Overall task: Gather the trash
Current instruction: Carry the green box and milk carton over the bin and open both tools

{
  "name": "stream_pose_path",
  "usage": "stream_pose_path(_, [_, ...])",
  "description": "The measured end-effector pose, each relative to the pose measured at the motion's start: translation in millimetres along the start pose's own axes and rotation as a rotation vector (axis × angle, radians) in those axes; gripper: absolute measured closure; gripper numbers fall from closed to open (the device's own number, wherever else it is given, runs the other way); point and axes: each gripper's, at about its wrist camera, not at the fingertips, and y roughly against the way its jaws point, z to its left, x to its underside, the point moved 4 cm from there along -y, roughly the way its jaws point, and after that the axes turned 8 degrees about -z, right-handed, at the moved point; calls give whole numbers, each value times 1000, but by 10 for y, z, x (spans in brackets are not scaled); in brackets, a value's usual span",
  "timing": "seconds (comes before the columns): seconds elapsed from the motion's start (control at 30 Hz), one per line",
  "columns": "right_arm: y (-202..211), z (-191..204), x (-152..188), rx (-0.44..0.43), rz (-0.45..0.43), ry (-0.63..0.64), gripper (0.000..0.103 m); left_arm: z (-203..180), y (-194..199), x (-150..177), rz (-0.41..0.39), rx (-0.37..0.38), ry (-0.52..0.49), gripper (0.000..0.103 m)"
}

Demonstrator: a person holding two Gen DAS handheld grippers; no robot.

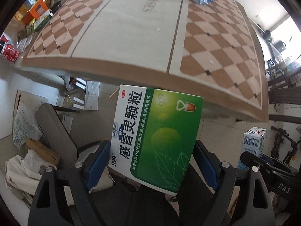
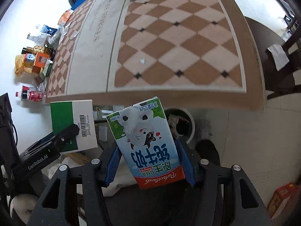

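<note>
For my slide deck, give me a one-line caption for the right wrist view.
Right gripper holds a milk carton off the table, above a white bin.

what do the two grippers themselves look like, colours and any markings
Both match: the left gripper and the right gripper have matte black angular frames with triangular cutouts, round silver pivot pins, and blue pads lining the fingers. The left pad's lower edge looks chipped. Seen from the other camera, the left body reads "GenRobot.AI" in white, the right shows "DAS". No cables or sleeves show.
</note>
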Motion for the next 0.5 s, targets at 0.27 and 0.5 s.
stream_pose_path(0.27, [-1084, -656, 895, 76, 158, -46, 43, 92, -1260, 620, 166, -28, 65, 17])
stream_pose_path(0.5, [-2423, -1191, 1141, 123, 198, -61, 43, 128, -2644, 828, 263, -7, 103, 17])
